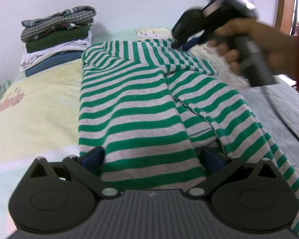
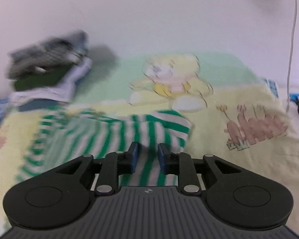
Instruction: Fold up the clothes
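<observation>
Slack threatens your fold: left gripper (image 1: 152, 157) stands wide around the striped garment (image 1: 141, 103), right gripper (image 2: 147, 156) parted over its upper-centre hem, neither clamped, so cloth may slide

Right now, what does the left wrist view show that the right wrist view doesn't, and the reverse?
Left wrist only: the left gripper with the striped garment draped between its wide-set fingers, the person's hand holding the right gripper at the garment's far edge, and a grey cloth on the right.

Right wrist only: the whole bear print on the sheet, a white cable, and the right gripper's fingers slightly apart over striped fabric, image blurred.

Both: the garment, the stack of folded clothes, the sheet.
</observation>
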`<state>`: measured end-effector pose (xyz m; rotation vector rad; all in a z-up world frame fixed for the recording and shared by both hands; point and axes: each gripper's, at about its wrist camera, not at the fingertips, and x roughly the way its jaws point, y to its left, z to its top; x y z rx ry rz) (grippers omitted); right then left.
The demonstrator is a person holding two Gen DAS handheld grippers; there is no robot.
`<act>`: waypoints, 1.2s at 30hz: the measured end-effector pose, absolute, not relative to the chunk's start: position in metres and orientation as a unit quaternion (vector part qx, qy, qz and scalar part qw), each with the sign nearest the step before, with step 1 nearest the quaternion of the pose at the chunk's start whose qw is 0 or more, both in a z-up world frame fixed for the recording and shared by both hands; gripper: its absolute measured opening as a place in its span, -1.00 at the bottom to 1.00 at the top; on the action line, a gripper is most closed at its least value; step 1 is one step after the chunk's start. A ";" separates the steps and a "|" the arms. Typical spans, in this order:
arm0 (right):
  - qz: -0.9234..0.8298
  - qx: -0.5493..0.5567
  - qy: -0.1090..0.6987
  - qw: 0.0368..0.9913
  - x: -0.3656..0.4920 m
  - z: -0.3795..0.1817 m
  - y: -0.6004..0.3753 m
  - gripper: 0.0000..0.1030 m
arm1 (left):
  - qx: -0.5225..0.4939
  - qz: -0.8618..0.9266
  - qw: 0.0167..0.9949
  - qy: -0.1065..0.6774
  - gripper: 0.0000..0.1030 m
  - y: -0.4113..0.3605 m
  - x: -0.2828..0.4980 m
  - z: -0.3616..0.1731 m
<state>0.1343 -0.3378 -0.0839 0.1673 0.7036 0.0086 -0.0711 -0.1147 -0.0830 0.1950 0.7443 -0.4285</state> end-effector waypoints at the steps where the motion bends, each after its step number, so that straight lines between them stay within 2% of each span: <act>1: -0.009 0.086 0.350 0.933 0.145 -0.091 -0.341 -0.49 | 0.094 -0.207 0.905 0.360 0.99 -0.114 -0.071 -0.083; 3: -0.017 0.079 0.360 0.929 0.151 -0.088 -0.345 -0.29 | 0.094 -0.208 0.905 0.360 0.99 -0.114 -0.071 -0.083; 4: -0.023 0.088 0.368 0.926 0.149 -0.083 -0.347 -0.26 | 0.094 -0.207 0.905 0.360 0.99 -0.114 -0.071 -0.083; 6: -0.017 0.104 0.368 0.924 0.136 -0.073 -0.348 -0.41 | 0.094 -0.208 0.904 0.360 0.99 -0.113 -0.071 -0.084; 12: 0.040 0.062 0.384 0.921 0.070 -0.082 -0.314 -0.41 | 0.095 -0.211 0.904 0.359 0.99 -0.115 -0.069 -0.084; 14: 0.024 0.000 0.364 0.931 0.055 -0.083 -0.302 -0.43 | 0.095 -0.212 0.904 0.359 0.99 -0.115 -0.069 -0.084; 16: -0.006 -0.002 0.352 0.936 0.037 -0.067 -0.301 -0.52 | 0.095 -0.213 0.904 0.359 0.99 -0.114 -0.069 -0.084; 19: 0.008 0.039 0.310 0.950 -0.013 -0.042 -0.306 -0.52 | 0.095 -0.213 0.904 0.359 0.99 -0.114 -0.069 -0.083; 21: -0.014 0.040 0.273 0.961 -0.055 -0.036 -0.305 -0.60 | 0.094 -0.213 0.904 0.359 0.99 -0.114 -0.068 -0.083; 24: -0.103 0.001 0.179 0.978 -0.130 -0.042 -0.293 -0.32 | 0.095 -0.211 0.904 0.360 0.99 -0.115 -0.068 -0.083; 25: -0.104 -0.014 0.192 0.976 -0.147 -0.044 -0.290 -0.19 | 0.095 -0.211 0.904 0.360 0.99 -0.115 -0.068 -0.083; 27: -0.097 0.021 0.229 0.968 -0.169 -0.040 -0.295 -0.18 | 0.094 -0.210 0.904 0.360 0.99 -0.116 -0.067 -0.084; 28: -0.096 0.047 0.245 0.964 -0.181 -0.037 -0.299 -0.19 | 0.094 -0.210 0.904 0.360 0.99 -0.116 -0.068 -0.084; 31: -0.051 0.087 0.315 0.944 -0.193 -0.037 -0.306 -0.73 | 0.097 -0.213 0.902 0.362 0.99 -0.116 -0.067 -0.083; 36: 0.012 0.097 0.367 0.925 -0.219 -0.041 -0.310 -0.70 | 0.105 -0.249 0.893 0.361 0.95 -0.086 -0.091 -0.065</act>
